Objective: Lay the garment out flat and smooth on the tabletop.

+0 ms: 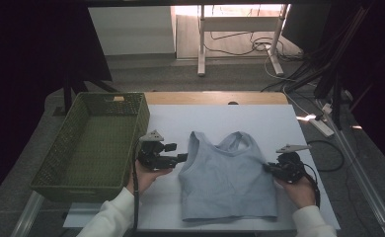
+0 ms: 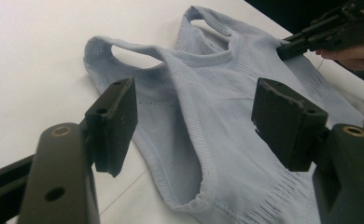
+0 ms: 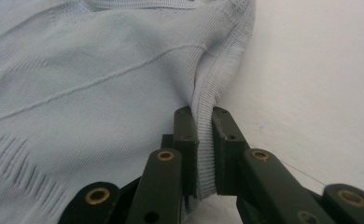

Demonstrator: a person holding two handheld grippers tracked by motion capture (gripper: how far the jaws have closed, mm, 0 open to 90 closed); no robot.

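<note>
- Crop top [image 1: 227,177], centre of the high view: pale blue-grey knit, with ribbed edging and bands of small perforated stripes.
- Basket [image 1: 55,153], left: olive green weave.
- Table cover [image 1: 274,121]: white; a tan wooden edge at its far side.
- Left gripper [image 1: 183,158] and right gripper [image 1: 265,167]: black, with brass-coloured rivets and grey top plates.
- Sleeves [image 1: 109,217], bottom: white.

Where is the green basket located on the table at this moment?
In the high view, the green basket stands at the table's left edge, just left of the left gripper and the light blue top.
</note>
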